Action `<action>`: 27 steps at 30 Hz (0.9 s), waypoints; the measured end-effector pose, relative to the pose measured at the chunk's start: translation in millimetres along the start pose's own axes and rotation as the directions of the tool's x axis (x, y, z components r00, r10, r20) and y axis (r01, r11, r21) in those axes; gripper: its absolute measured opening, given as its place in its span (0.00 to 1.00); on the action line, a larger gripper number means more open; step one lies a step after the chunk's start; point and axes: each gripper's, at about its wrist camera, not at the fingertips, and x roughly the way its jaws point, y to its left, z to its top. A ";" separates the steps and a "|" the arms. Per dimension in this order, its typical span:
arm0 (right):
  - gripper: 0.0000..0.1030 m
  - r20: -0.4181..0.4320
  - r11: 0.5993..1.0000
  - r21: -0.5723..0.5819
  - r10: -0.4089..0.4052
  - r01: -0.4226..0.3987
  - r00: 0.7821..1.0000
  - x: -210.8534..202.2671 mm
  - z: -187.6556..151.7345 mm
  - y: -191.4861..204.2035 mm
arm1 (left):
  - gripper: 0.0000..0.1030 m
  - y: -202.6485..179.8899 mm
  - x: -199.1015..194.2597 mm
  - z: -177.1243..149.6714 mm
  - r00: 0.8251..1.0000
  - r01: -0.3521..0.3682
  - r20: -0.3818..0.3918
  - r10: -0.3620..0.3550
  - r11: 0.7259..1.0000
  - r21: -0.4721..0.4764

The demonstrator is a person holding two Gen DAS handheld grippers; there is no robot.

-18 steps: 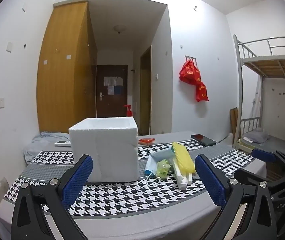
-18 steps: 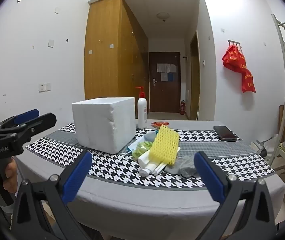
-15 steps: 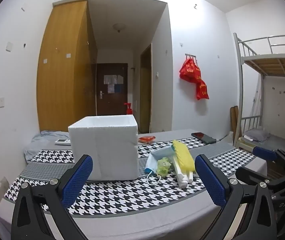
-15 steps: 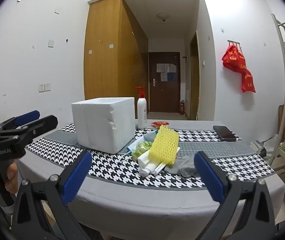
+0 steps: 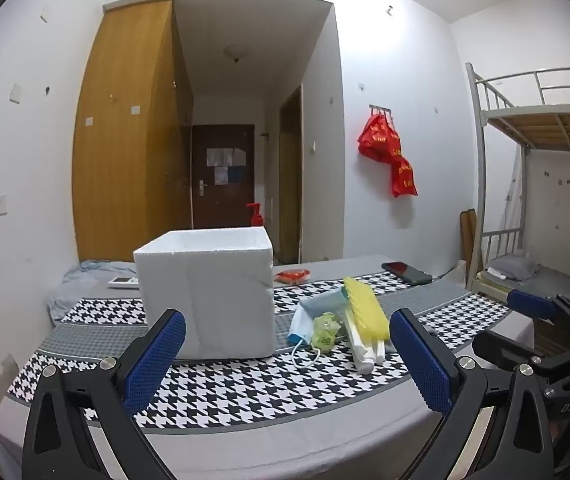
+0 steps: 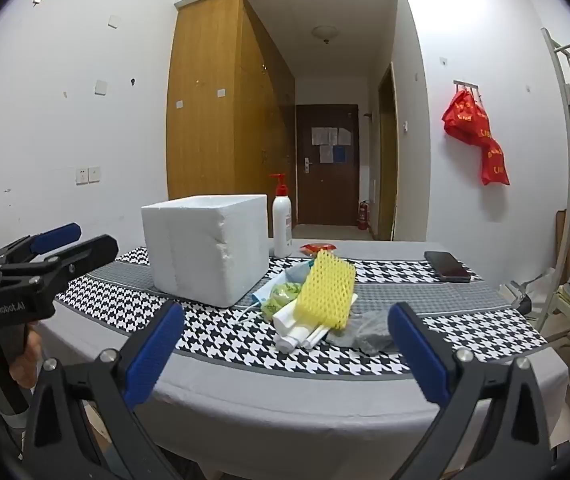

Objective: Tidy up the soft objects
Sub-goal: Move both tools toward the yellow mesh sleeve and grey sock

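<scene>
"GenRobot.AI" is printed on the left gripper [image 6: 75, 246], which gapes empty, as does the right gripper [image 6: 285, 350]. On the table [image 6: 325, 404], right of the foam box [image 6: 205, 248], lies the soft pile: face mask [image 5: 313, 316], green bag [image 5: 325, 330] with unreadable print, yellow foam net [image 6: 325, 294] half-hiding white tubes [image 6: 297, 330].

Rough matt white foam box [image 5: 209, 292], woven houndstooth cloth [image 6: 213, 332] on table, yellow foam netting [image 6: 327, 292], glossy phone [image 6: 447, 266].
</scene>
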 end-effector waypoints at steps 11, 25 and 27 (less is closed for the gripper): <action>1.00 -0.004 1.000 0.019 0.009 -0.009 1.000 -0.6 0.2 -4.9 | 0.99 1.2 3.5 -1.6 1.000 0.006 -0.009 -0.007 1.000 -0.008; 1.00 -0.001 1.000 -0.010 -0.004 0.004 1.000 0.7 -0.1 -1.0 | 0.99 8.2 3.0 -1.8 1.000 -0.028 -0.005 0.028 0.999 -0.036; 1.00 0.001 1.000 -0.014 0.002 -0.002 1.000 0.7 -0.5 0.3 | 0.99 10.0 2.2 -1.2 0.999 -0.036 0.001 0.036 0.998 -0.042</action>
